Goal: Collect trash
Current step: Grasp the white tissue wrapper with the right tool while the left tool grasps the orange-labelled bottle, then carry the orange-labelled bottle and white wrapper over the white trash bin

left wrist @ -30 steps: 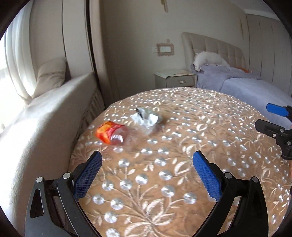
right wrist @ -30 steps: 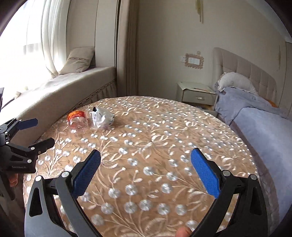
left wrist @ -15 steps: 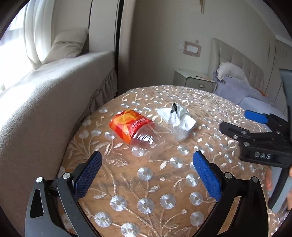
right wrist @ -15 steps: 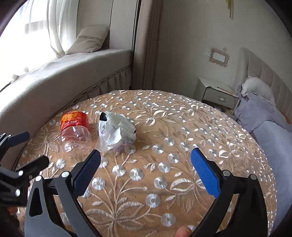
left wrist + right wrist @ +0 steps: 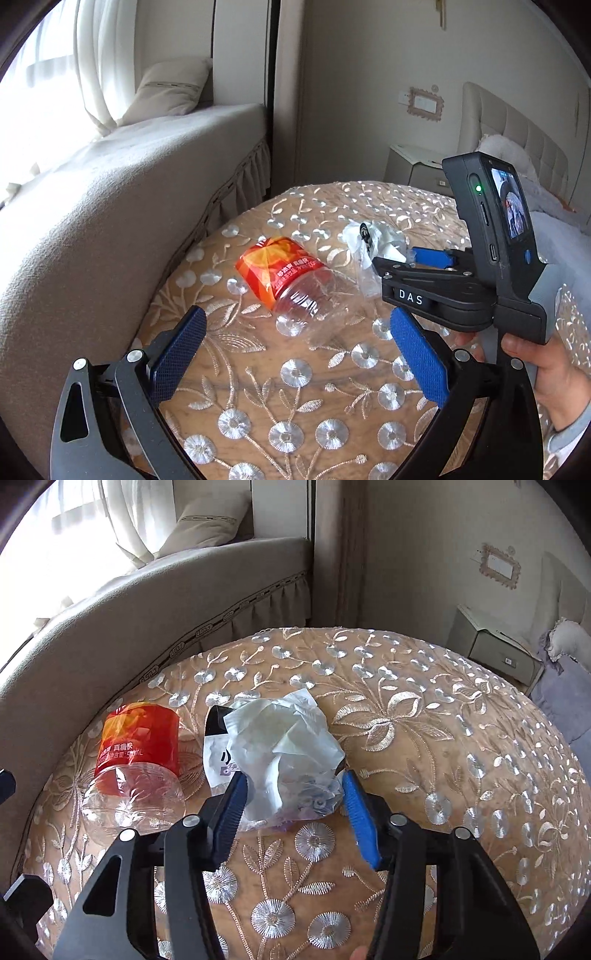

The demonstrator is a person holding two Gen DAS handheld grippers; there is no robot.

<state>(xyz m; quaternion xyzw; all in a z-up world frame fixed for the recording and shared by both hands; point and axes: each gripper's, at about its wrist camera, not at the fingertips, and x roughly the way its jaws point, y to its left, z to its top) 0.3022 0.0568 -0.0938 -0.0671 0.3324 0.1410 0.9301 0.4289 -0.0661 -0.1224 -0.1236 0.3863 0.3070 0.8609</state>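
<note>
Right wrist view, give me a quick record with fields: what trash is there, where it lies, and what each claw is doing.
surface: round table with embroidered cloth
trash 1: crumpled plastic bag, lying on the table
trash 2: empty bottle with orange label, on its side, left of the bag
right claw: pads on either side of the bag, closing around it; firm grip cannot be told
left claw: open, short of the bottle, touching nothing

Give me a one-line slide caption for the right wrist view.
Right gripper closing around a crumpled plastic bag beside a clear bottle on an embroidered tabletop.
</note>
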